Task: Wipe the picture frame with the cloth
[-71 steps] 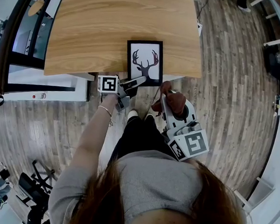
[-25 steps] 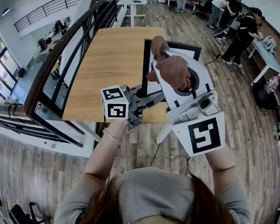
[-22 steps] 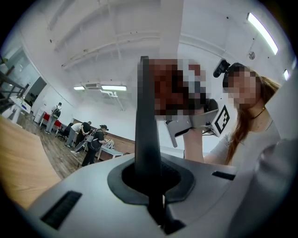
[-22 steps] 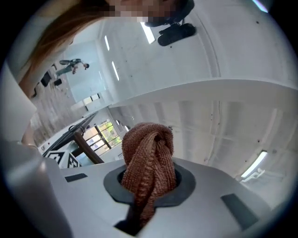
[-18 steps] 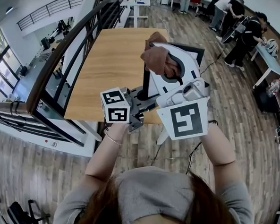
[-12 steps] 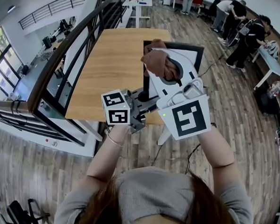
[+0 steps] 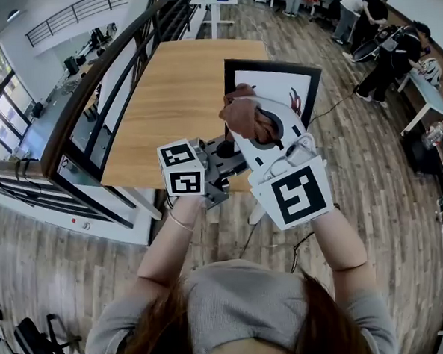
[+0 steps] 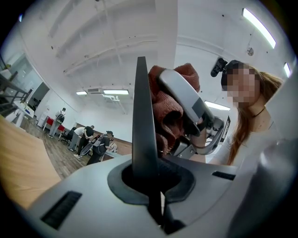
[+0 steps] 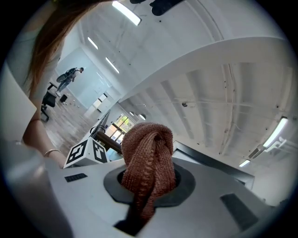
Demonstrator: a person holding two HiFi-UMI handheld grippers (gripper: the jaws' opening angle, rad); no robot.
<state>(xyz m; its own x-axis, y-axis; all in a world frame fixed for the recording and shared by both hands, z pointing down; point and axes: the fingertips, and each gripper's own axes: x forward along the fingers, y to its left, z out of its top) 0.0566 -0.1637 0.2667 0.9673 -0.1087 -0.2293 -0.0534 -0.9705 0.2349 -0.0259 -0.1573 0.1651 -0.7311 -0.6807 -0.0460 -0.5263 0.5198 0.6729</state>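
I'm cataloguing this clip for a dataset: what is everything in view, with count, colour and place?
black-framed picture: one, white print, standing up at the table's near right corner
knitted reddish-brown cloth: one, bunched in front of the picture's face
light wooden table: one, ahead of the person
black railing: one, left of the table
bystanders: a few, far right by white desks
left tongs: grey, shut on the picture's lower edge
right tongs: white, shut on the cloth
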